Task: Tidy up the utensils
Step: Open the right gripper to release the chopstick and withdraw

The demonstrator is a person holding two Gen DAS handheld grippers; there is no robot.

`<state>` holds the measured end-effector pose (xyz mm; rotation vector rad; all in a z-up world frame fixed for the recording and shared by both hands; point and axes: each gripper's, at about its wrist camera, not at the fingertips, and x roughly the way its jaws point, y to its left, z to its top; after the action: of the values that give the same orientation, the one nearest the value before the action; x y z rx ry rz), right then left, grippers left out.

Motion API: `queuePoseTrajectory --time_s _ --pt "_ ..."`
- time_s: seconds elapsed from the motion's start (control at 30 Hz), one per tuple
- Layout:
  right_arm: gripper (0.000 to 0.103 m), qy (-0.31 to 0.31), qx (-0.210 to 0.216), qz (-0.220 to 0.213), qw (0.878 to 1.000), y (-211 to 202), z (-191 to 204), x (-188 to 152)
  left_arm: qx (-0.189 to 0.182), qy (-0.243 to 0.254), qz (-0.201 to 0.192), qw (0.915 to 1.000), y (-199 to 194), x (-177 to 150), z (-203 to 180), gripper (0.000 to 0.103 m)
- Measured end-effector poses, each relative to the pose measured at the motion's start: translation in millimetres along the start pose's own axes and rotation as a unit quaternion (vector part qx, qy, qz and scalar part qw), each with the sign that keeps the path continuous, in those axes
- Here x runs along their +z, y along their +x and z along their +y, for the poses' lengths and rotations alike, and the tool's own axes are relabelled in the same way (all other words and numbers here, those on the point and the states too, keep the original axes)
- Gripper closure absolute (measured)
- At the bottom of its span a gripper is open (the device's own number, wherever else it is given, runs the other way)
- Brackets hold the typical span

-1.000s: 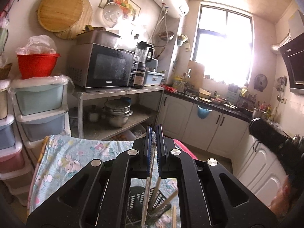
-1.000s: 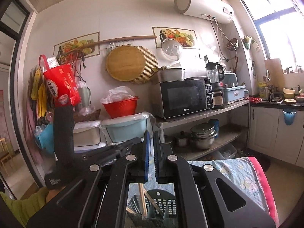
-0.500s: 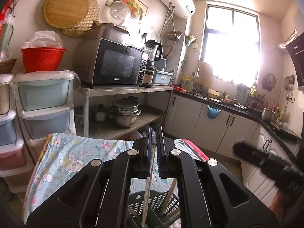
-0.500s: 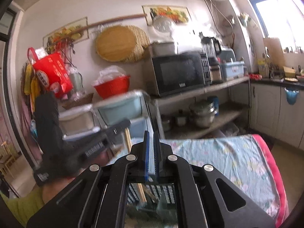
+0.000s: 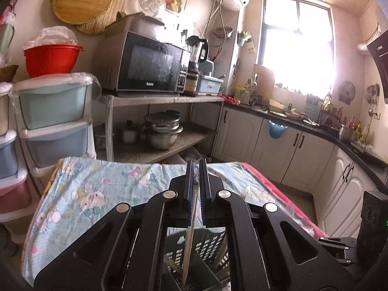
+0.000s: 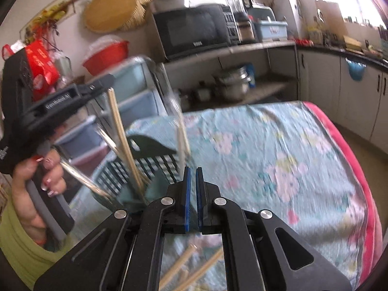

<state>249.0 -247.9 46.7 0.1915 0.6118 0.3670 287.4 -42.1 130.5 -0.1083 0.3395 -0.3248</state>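
Note:
My left gripper is shut on a wooden chopstick that hangs down into the dark green slotted utensil basket below it. In the right wrist view the left gripper holds that chopstick over the basket, which has several utensils standing in it. My right gripper is shut and empty, just right of the basket. Loose chopsticks lie on the cloth under it.
The table wears a light blue cartoon-print cloth with a pink edge. Stacked plastic drawers stand at the left. A metal shelf with a microwave and pots stands behind. White cabinets line the right side.
My right gripper has swung down and to the right, toward the table beside the basket. My left gripper has lowered the chopstick deeper into the basket.

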Motion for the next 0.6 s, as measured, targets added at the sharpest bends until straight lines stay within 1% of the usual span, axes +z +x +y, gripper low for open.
queuePoseTrajectory --time_s 0.13,0.37,0.4,0.43,0.5,0.57,0.6 --pt "0.098 0.007 -0.004 0.017 1.0 7.9 -6.5 -14.5 -0.002 -0.002 0.017 0.9999 5.2 -15.1 -0.1 0.1" --pt "0.097 0.008 -0.002 0.035 0.999 14.1 -7.0 -24.8 0.0 0.001 0.045 0.999 5.2 -33.3 -4.0 0.1" --pt "0.094 0.009 -0.002 0.036 0.999 14.4 -7.0 -25.5 0.001 0.002 0.048 0.9988 3.9 -35.2 -4.6 0.1" --pt "0.088 0.01 -0.003 0.038 0.999 14.6 -7.0 -26.6 0.002 0.002 0.05 0.9987 2.7 -36.8 -5.1 0.1" --pt "0.081 0.012 -0.003 0.04 0.999 13.9 -8.8 -27.6 0.007 0.006 0.058 0.9983 0.3 -39.2 -6.0 0.099" --pt "0.081 0.011 -0.005 0.04 0.999 13.1 -8.5 -28.4 0.008 0.005 0.067 0.9977 0.7 -40.8 -5.7 0.097" --pt "0.08 0.01 -0.006 0.04 0.999 12.9 -8.8 -28.4 0.011 0.003 0.075 0.9971 -0.1 -42.5 -5.5 0.093"
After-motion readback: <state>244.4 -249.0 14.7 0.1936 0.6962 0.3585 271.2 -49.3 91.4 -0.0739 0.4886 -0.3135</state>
